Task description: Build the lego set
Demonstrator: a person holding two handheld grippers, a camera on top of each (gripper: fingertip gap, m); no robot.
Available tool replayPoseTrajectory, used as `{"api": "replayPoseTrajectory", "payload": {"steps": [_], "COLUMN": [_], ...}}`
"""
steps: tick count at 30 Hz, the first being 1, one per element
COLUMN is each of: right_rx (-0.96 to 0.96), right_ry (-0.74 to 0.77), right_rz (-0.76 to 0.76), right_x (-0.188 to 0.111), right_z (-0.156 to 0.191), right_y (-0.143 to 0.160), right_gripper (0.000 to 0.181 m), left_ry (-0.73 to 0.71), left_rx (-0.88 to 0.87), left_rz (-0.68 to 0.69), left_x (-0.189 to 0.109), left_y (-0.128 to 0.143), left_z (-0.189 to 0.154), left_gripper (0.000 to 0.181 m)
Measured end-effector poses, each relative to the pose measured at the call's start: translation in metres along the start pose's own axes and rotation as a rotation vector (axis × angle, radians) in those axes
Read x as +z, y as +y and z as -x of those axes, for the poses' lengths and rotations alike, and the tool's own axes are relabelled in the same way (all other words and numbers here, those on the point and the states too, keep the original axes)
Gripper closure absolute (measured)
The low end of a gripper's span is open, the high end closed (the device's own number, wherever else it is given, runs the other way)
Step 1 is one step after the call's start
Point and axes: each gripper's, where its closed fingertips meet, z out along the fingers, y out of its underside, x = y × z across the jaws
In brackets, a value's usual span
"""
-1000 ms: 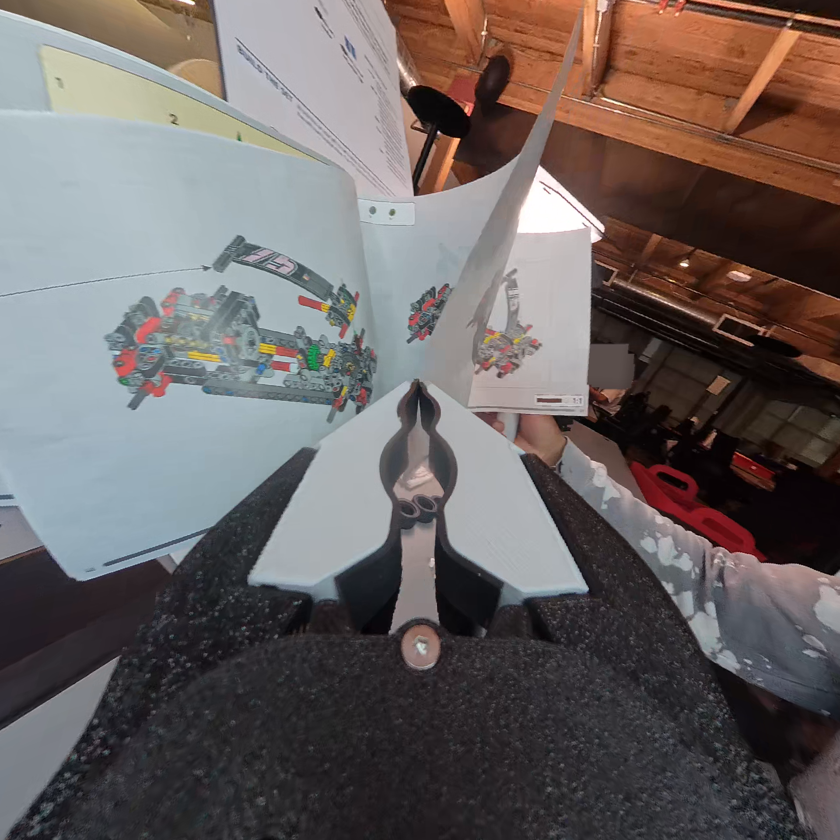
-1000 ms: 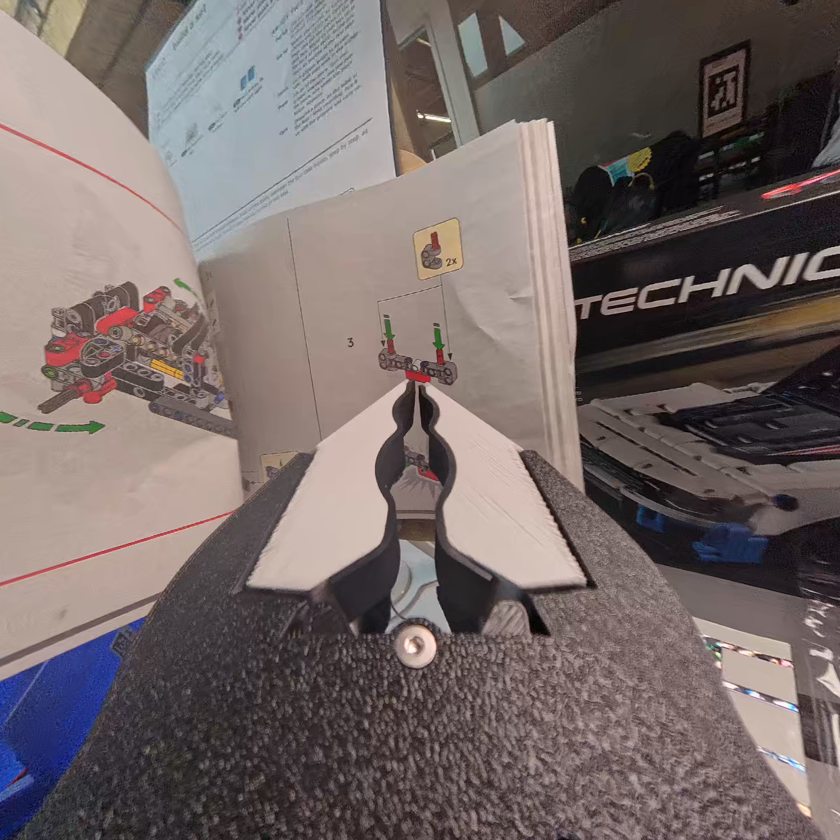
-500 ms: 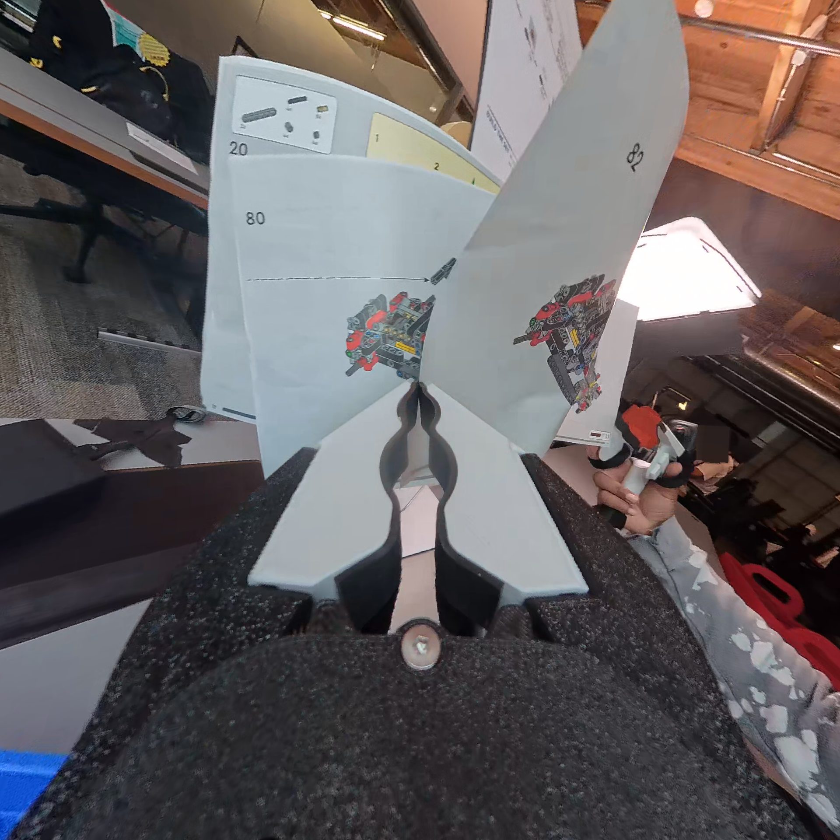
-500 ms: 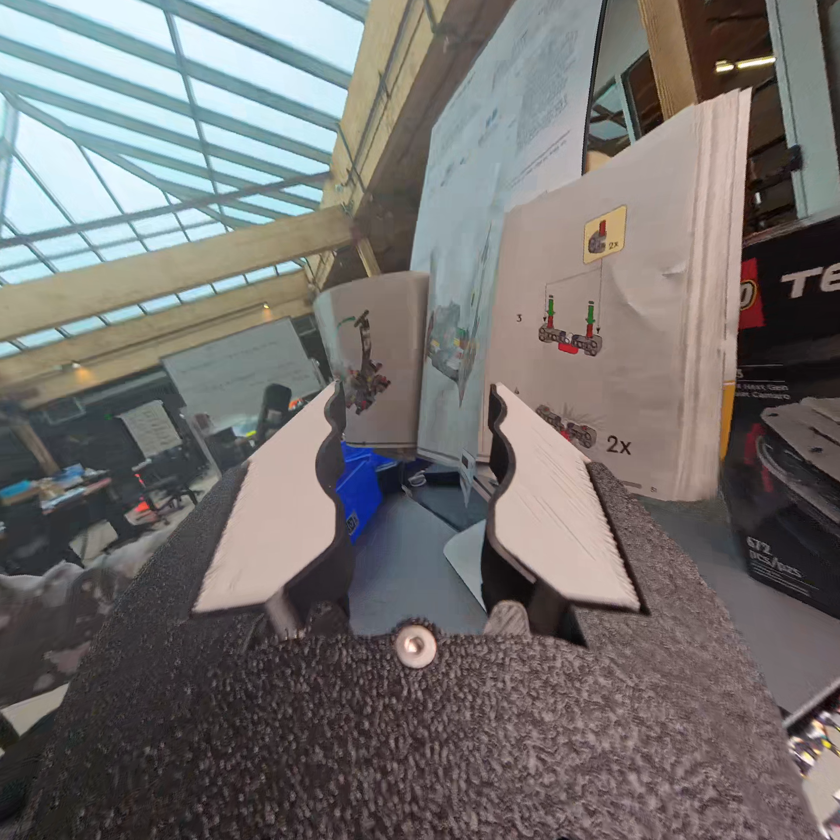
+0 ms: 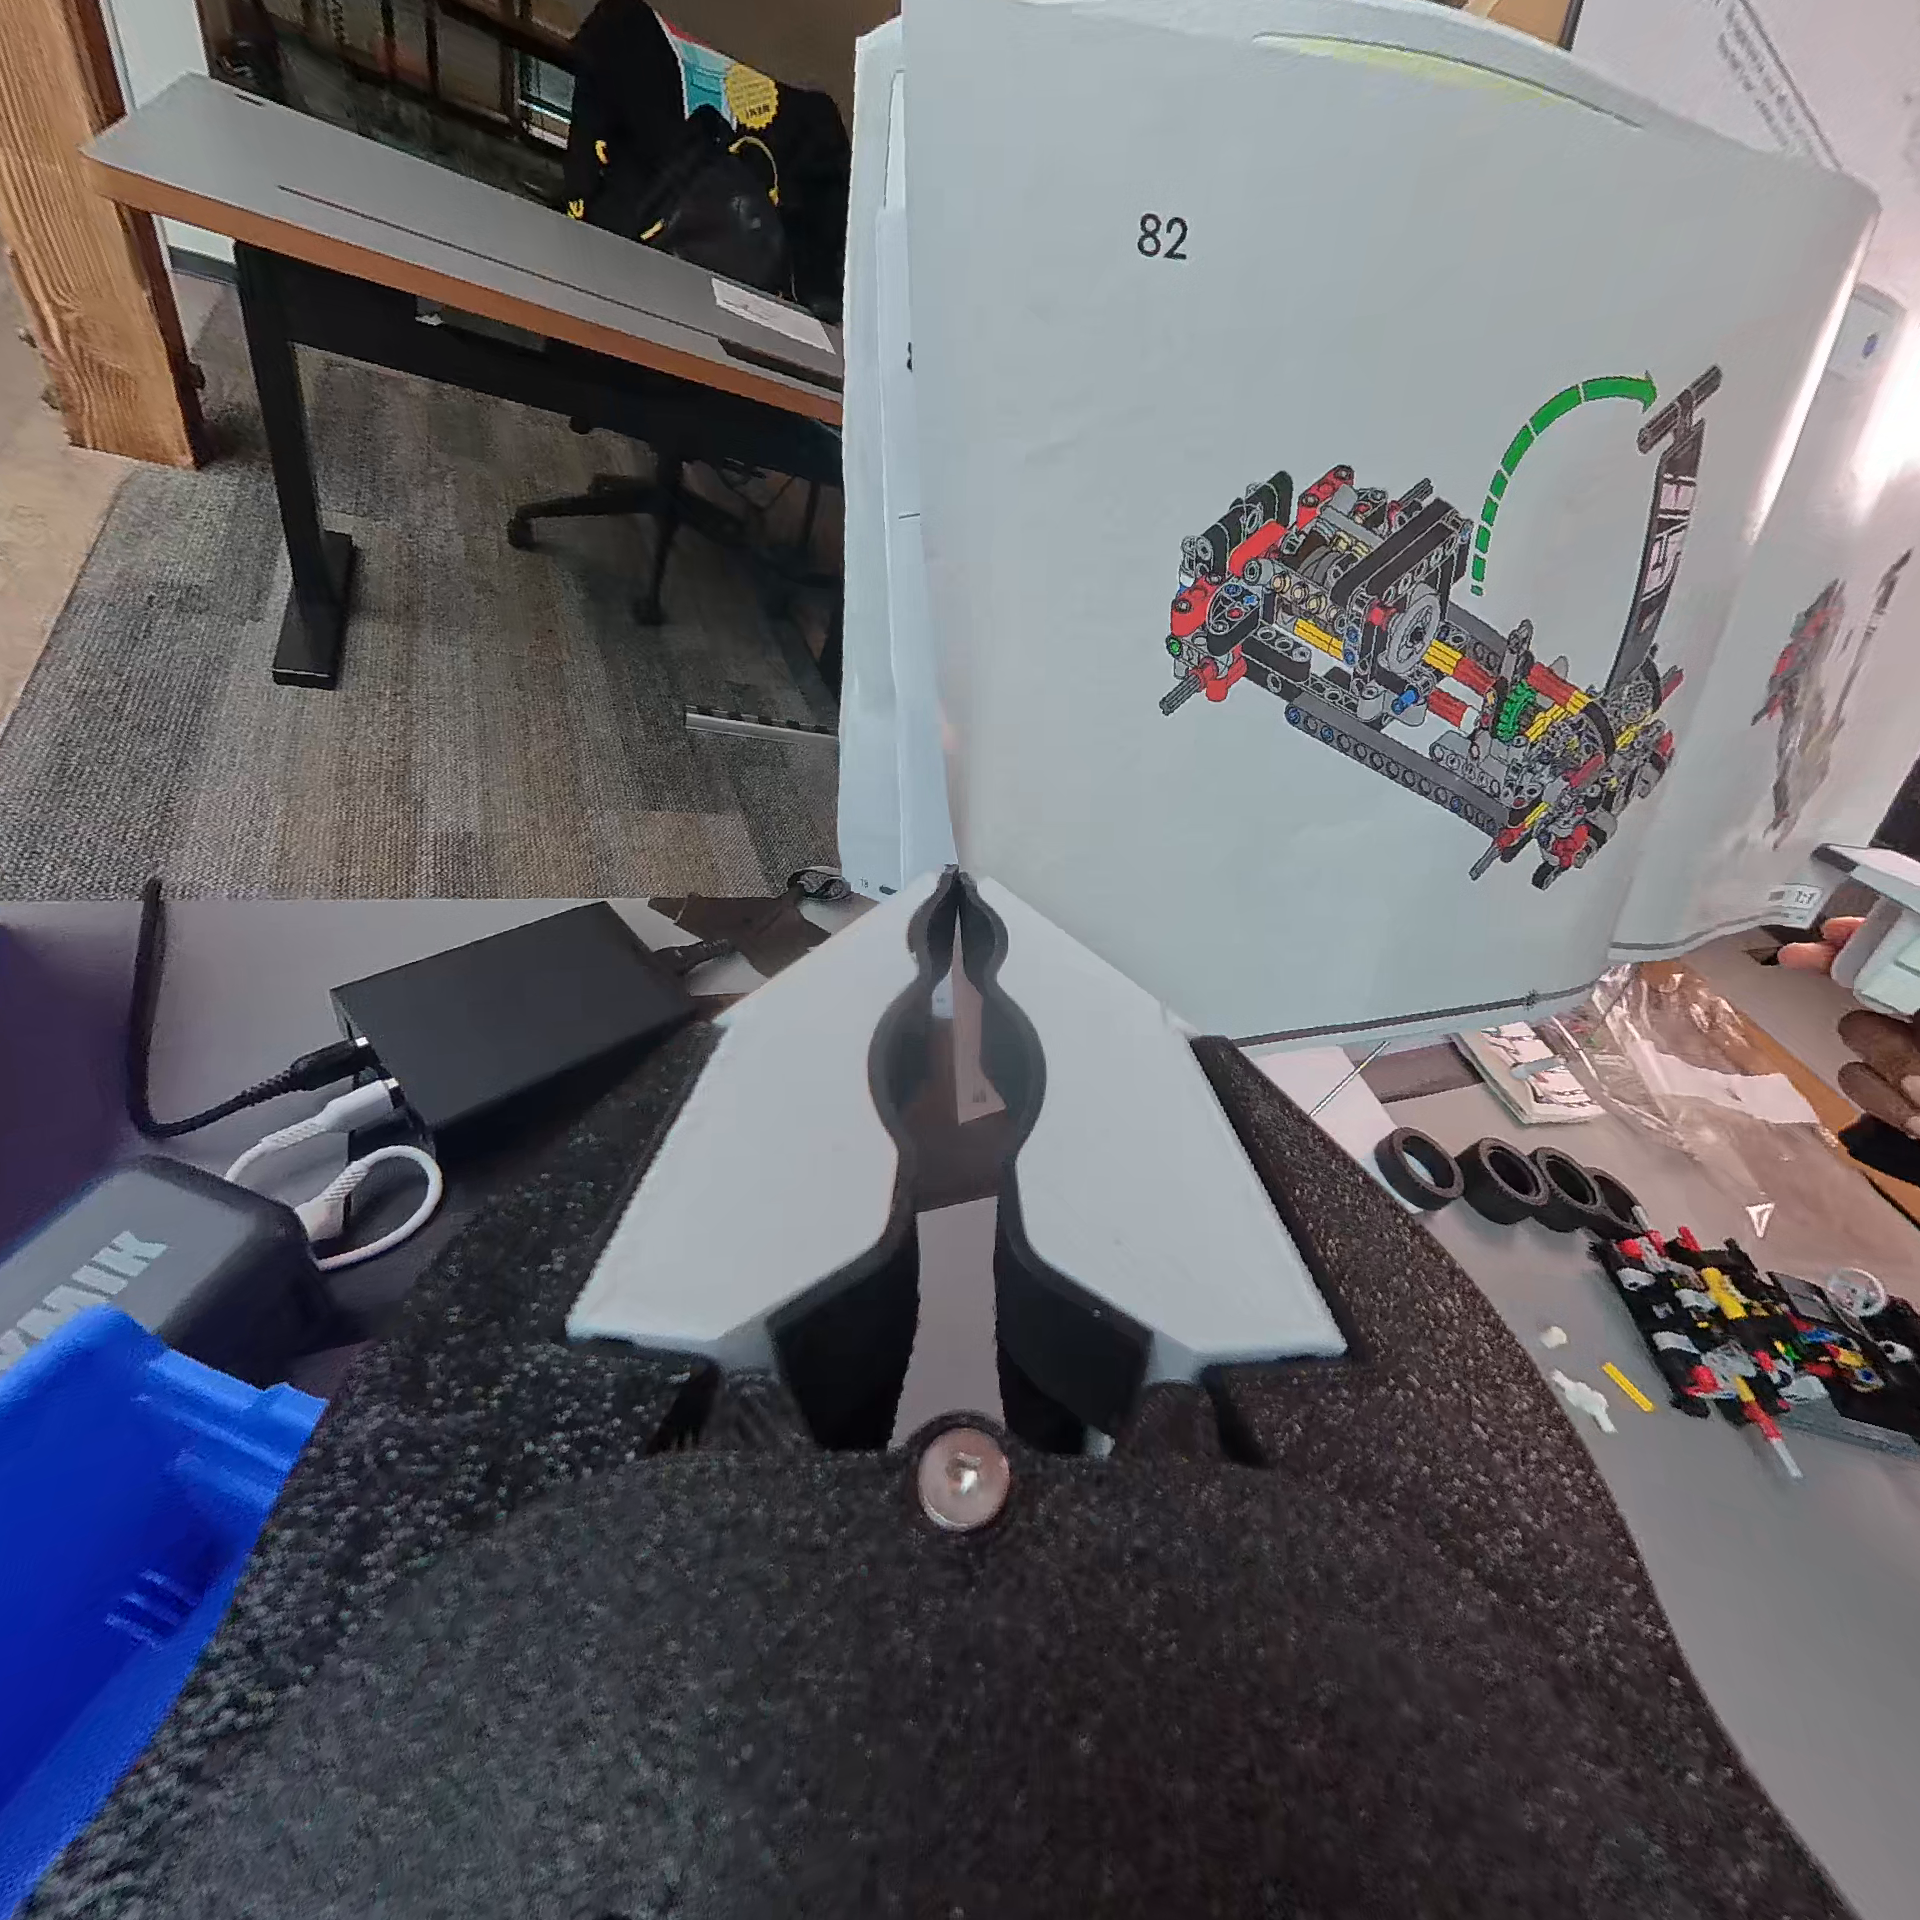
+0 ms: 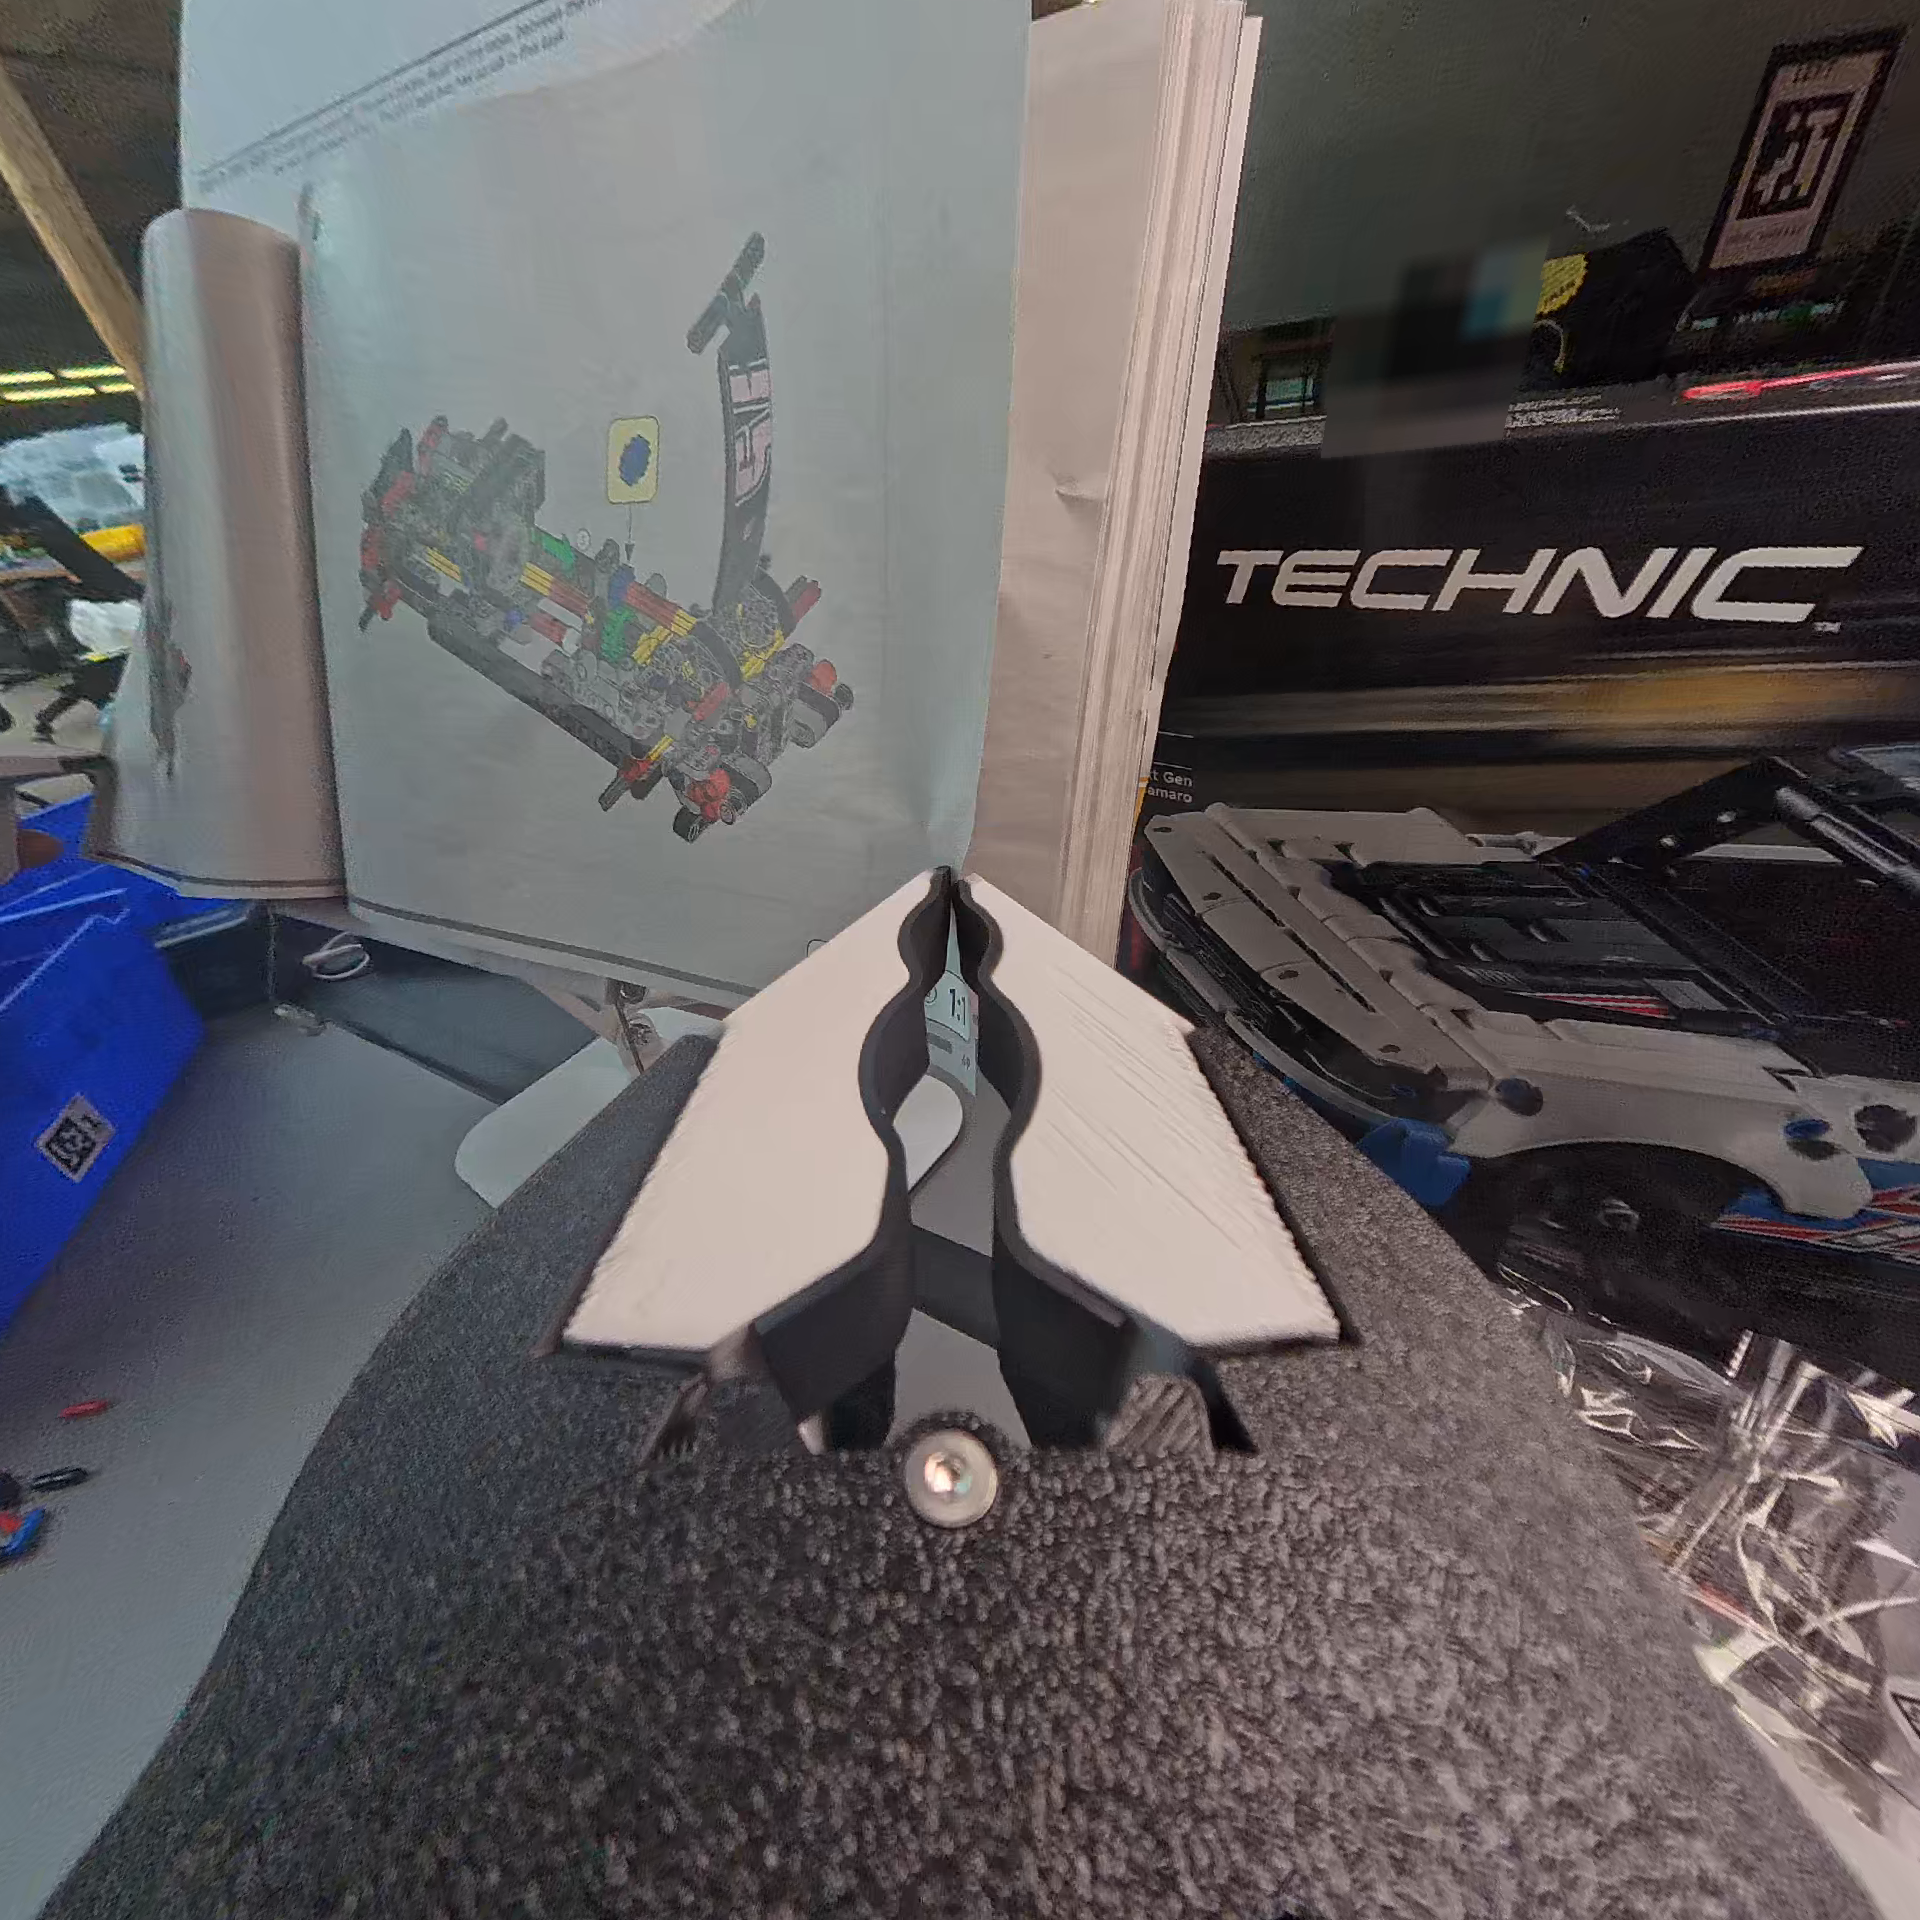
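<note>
The instruction booklet stands open on the table. My left gripper [image 5: 956, 883] is shut on the lower left edge of a turned page [image 5: 1299, 520] that shows a coloured chassis drawing. My right gripper [image 6: 951, 883] is shut on the bottom right corner of a page [image 6: 644, 520] with a similar drawing. The thick stack of remaining pages [image 6: 1132, 416] stands just right of it. The partly built black, red and yellow chassis [image 5: 1756, 1340] lies on the grey table at the right, with several black tyres [image 5: 1507, 1179] beside it.
The black set box [image 6: 1558, 727] stands behind the right gripper. Blue bins sit at the left [image 5: 114, 1558] [image 6: 73, 1091]. A black box with cables [image 5: 509, 1018] lies far left. Clear plastic bags [image 5: 1683, 1060] [image 6: 1787, 1558] lie on the right. A hand [image 5: 1870, 1081] shows at the right edge. Left tips to right tips: about 45 cm.
My left gripper has swung its held page over and the view dropped towards the table. My right gripper opened half a second ago and is now shut on a page corner.
</note>
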Motion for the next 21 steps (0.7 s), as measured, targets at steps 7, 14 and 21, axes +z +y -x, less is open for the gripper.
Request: {"api": "replayPoseTrajectory", "payload": {"steps": [7,14,21], "right_rx": [0.017,0.028,-0.057], "right_ry": [0.045,0.086,0.336], "right_rz": [0.031,0.055,0.024], "right_x": [0.014,0.016,-0.015], "right_z": [-0.010,-0.017,-0.039], "right_y": [0.011,0.018,0.013], "right_gripper": [0.181,0.180,0.176], "left_ry": [-0.052,-0.051,-0.089], "left_rx": [0.050,0.056,0.121], "left_rz": [-0.007,-0.017,0.004], "left_x": [0.005,0.016,0.020], "left_y": [-0.001,0.003,0.006], "left_z": [0.011,0.017,0.020], "left_gripper": [0.181,0.181,0.181]}}
